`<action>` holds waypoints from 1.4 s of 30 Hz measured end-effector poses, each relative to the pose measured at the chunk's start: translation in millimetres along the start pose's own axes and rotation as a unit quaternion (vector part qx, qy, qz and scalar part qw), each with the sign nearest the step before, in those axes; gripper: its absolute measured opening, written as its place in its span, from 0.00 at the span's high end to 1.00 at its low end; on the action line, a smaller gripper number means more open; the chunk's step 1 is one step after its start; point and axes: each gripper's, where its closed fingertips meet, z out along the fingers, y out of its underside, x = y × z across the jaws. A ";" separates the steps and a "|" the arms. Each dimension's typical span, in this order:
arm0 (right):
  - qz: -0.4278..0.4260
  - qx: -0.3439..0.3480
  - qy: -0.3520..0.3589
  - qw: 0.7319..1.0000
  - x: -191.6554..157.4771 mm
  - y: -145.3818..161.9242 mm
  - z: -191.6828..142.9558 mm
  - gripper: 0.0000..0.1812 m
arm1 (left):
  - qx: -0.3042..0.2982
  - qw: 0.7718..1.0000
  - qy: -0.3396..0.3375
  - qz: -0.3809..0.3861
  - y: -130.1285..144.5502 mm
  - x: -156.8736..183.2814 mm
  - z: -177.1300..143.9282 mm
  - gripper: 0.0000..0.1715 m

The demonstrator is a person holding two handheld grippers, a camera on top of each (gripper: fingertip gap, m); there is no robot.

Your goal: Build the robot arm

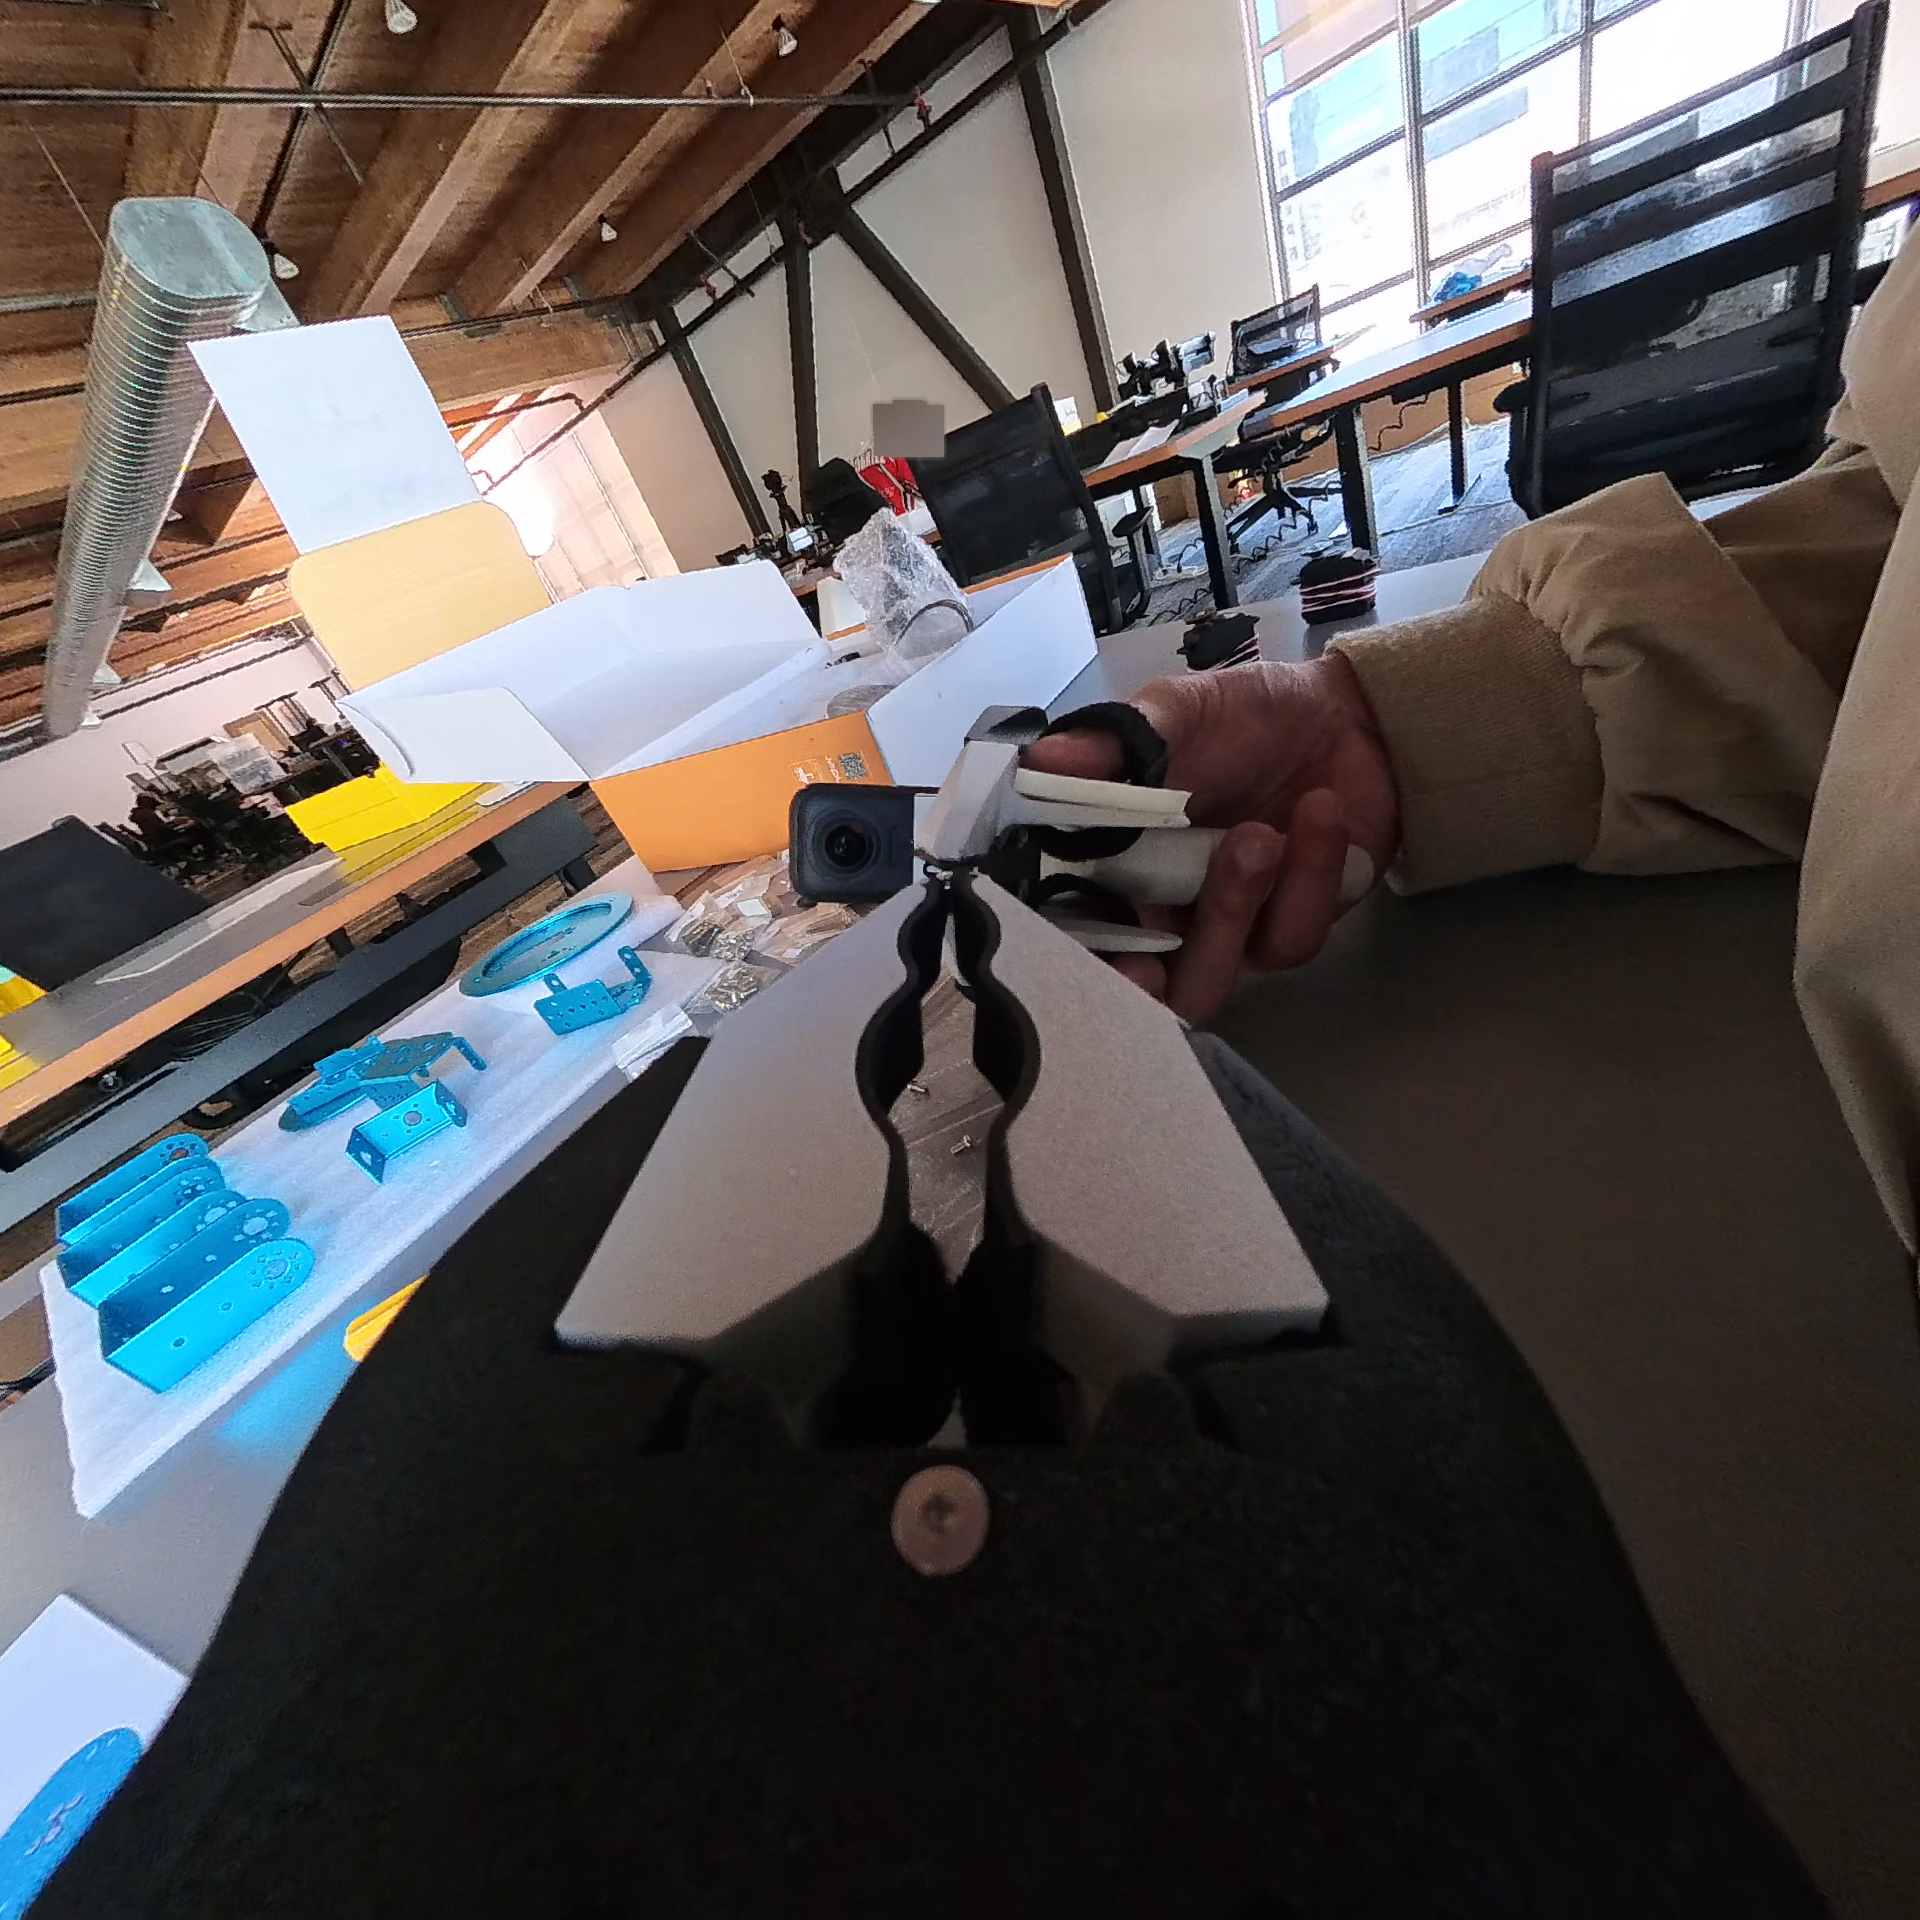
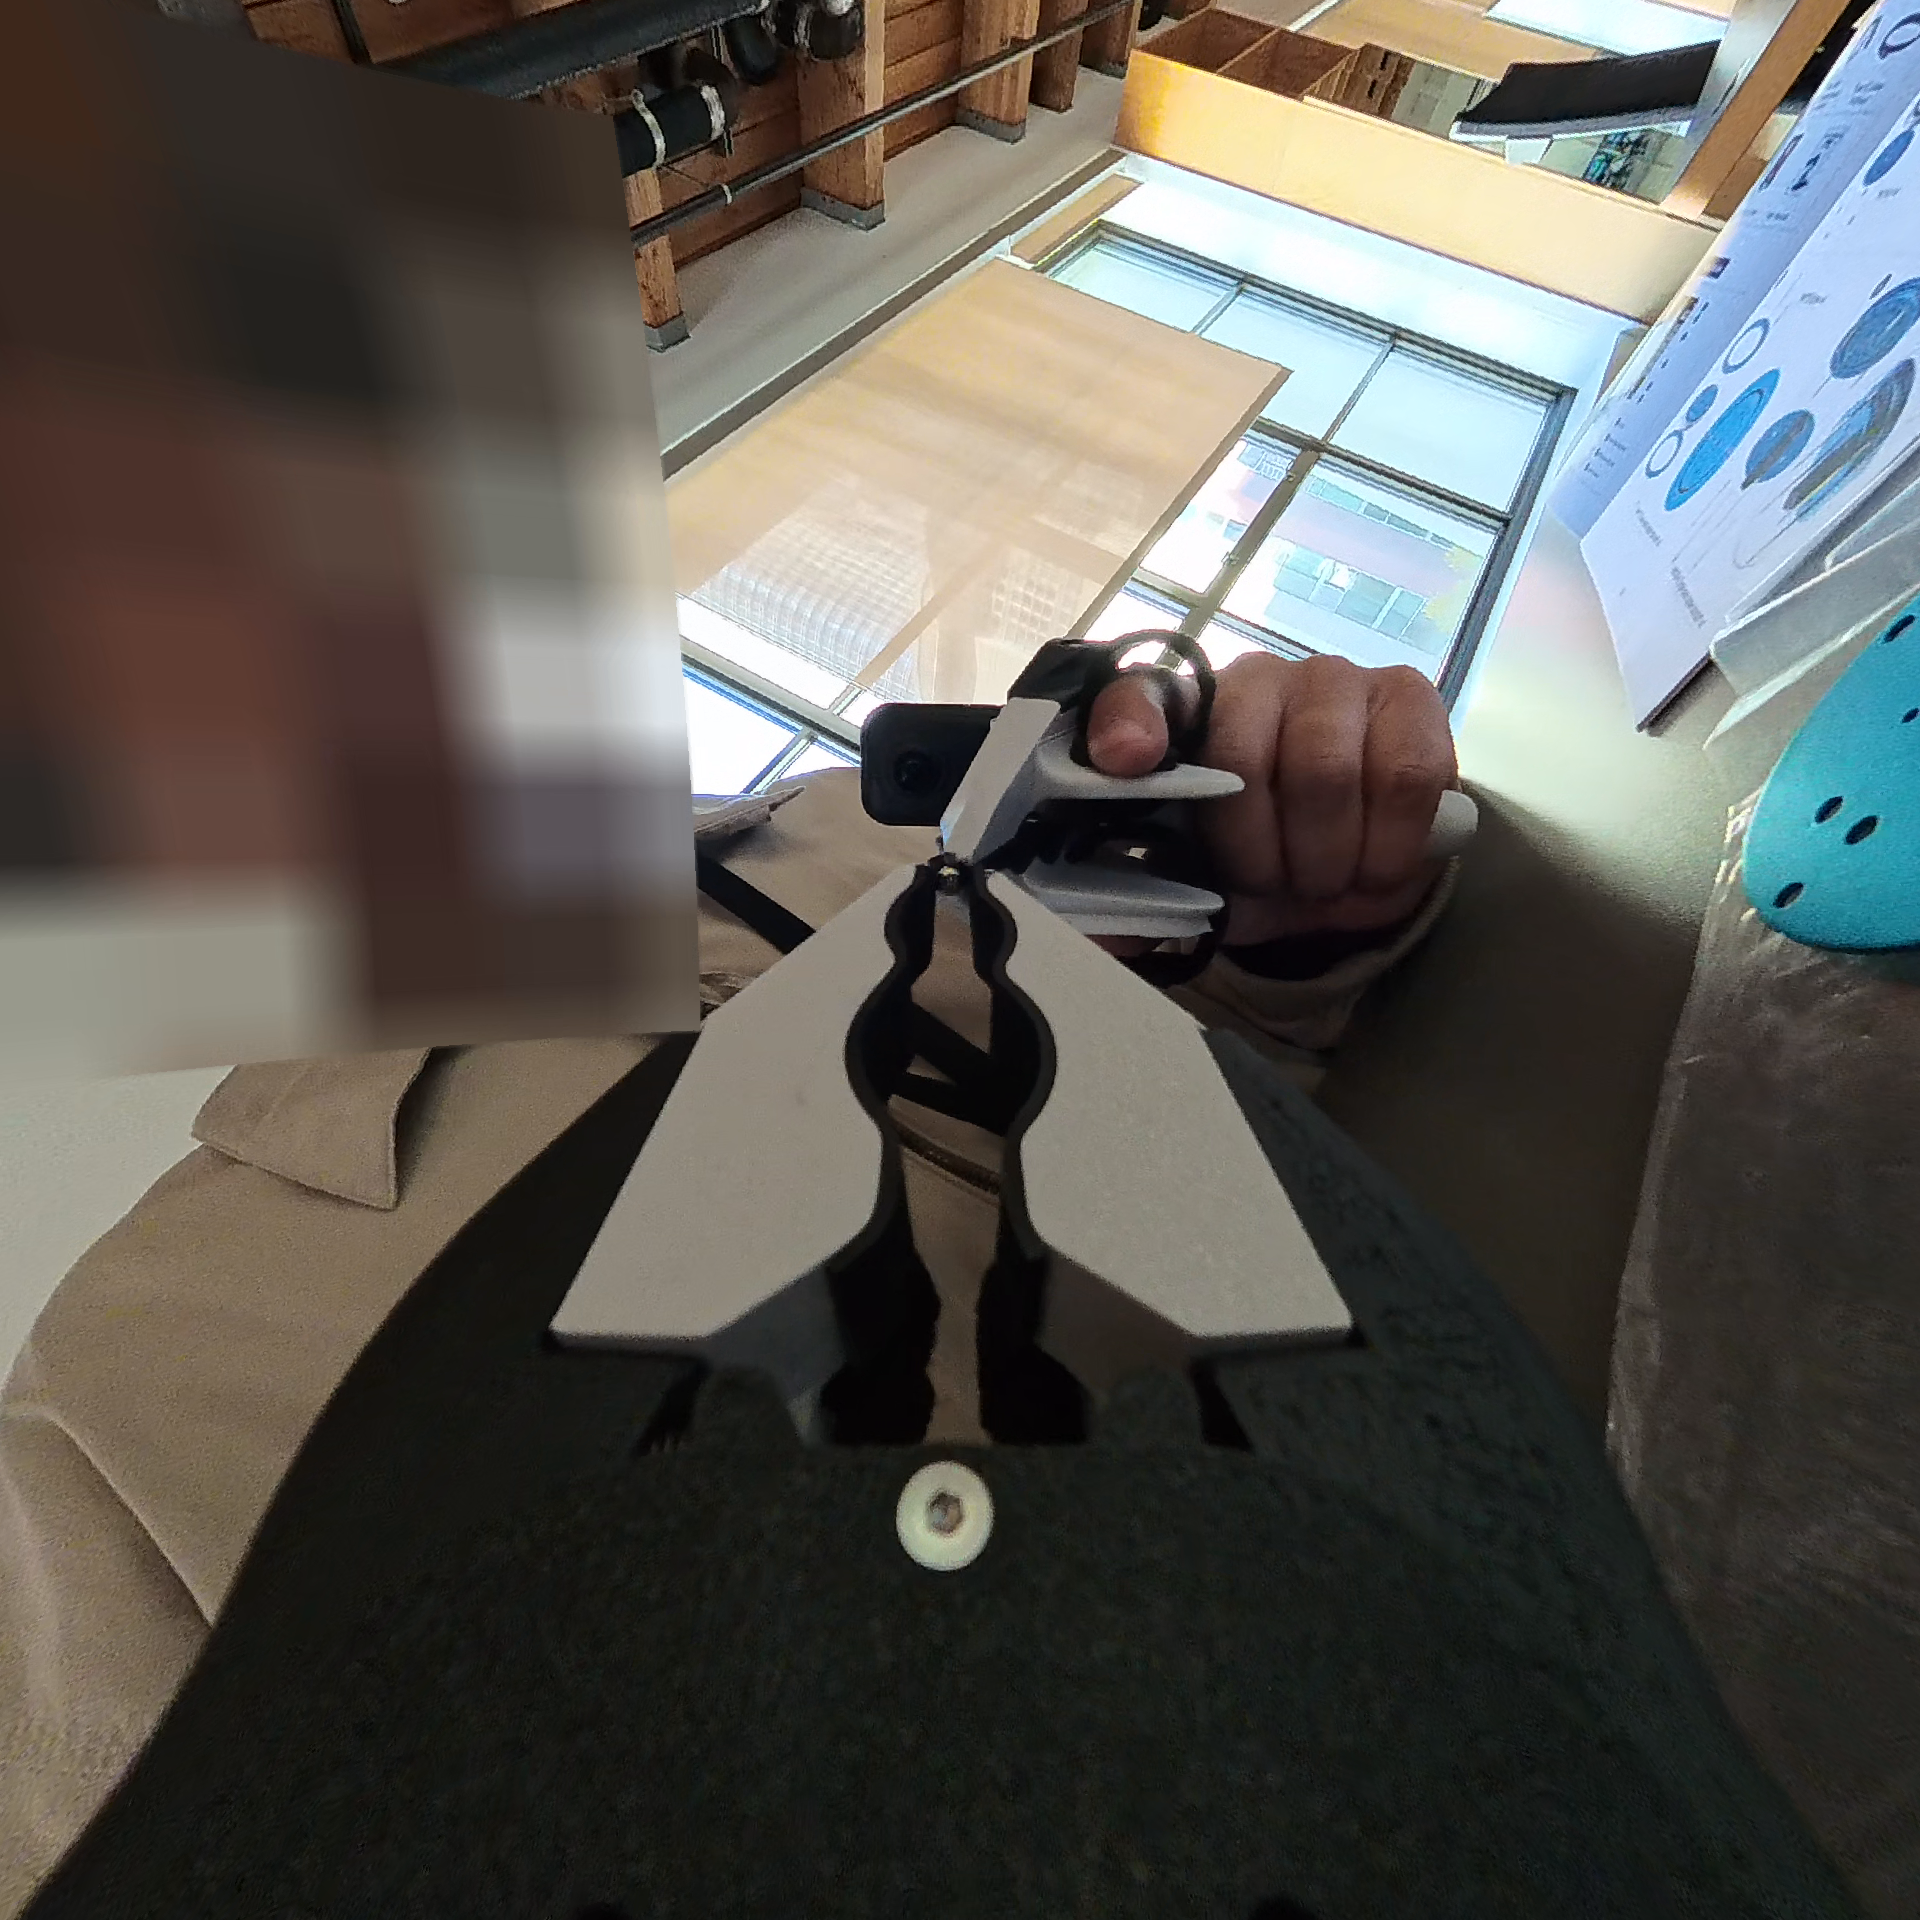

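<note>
My two grippers meet tip to tip in the air above the grey table (image 1: 1507, 1091). In the left wrist view, my left gripper (image 1: 941, 891) is shut, with a tiny silver screw (image 1: 943, 878) pinched at its very tips. The right gripper (image 1: 938, 860), held in a hand (image 1: 1268, 790), touches the same spot from beyond. In the right wrist view, my right gripper (image 2: 948, 885) is shut on the small shiny screw (image 2: 948, 875), which sits between its pads. The left gripper (image 2: 952, 858) meets it there from above.
Blue metal brackets (image 1: 208, 1278) and a blue ring (image 1: 545, 940) lie on a white foam sheet at the left, by bags of screws (image 1: 727, 935) and an open orange and white box (image 1: 748, 800). Loose screws (image 1: 961, 1143) lie below. A printed sheet (image 2: 1766, 416) and blue disc (image 2: 1839, 831) are at the right. The grippers are tip to tip, or close to it.
</note>
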 end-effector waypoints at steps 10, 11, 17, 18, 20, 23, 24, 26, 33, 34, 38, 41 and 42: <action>-0.002 -0.002 0.005 1.000 0.6 1.1 -2.0 0.98 | -0.003 1.000 0.001 0.005 0.9 1.6 0.7 0.99; -0.004 -0.002 0.008 1.000 1.1 0.9 -2.3 0.98 | -0.004 1.000 0.001 0.005 1.4 1.5 0.7 0.99; -0.045 -0.009 0.087 0.995 16.1 -3.3 -7.0 0.98 | -0.045 0.997 0.017 -0.061 16.2 -0.8 -1.0 0.98; -0.067 -0.015 0.120 0.990 21.5 -5.2 -8.8 0.98 | -0.054 0.996 0.023 -0.074 20.2 -2.0 -3.5 0.98; -0.132 -0.038 0.215 0.967 36.4 -12.6 -17.2 0.99 | -0.069 0.993 0.022 -0.090 26.4 -9.0 -12.6 0.95; -0.261 -0.111 0.366 0.886 56.5 -27.4 -30.0 0.98 | -0.107 0.988 0.012 -0.107 43.6 -25.9 -30.7 0.95; -0.306 -0.147 0.403 0.850 61.2 -31.1 -31.1 0.98 | -0.129 0.984 0.018 -0.118 52.1 -30.3 -36.2 0.93; -0.374 -0.220 0.455 0.778 69.8 -36.3 -29.4 0.98 | -0.167 0.978 0.025 -0.126 67.4 -39.7 -45.8 0.91; -0.415 -0.395 0.537 0.619 103.9 -47.2 -38.2 0.98 | -0.187 0.978 -0.015 -0.088 89.1 -100.2 -56.0 0.92; -0.415 -0.403 0.535 0.616 106.1 -49.6 -38.0 0.98 | -0.177 0.980 -0.024 -0.085 88.5 -108.8 -56.0 0.92; -0.400 -0.424 0.531 0.615 115.2 -60.0 -41.1 0.98 | -0.140 0.985 -0.056 -0.088 84.8 -130.5 -58.3 0.92; -0.392 -0.441 0.517 0.620 121.0 -59.6 -42.7 0.98 | -0.144 0.985 -0.082 -0.053 85.0 -136.9 -63.3 0.92; -0.389 -0.446 0.514 0.621 122.6 -58.4 -43.1 0.98 | -0.148 0.984 -0.086 -0.047 86.5 -136.8 -64.5 0.92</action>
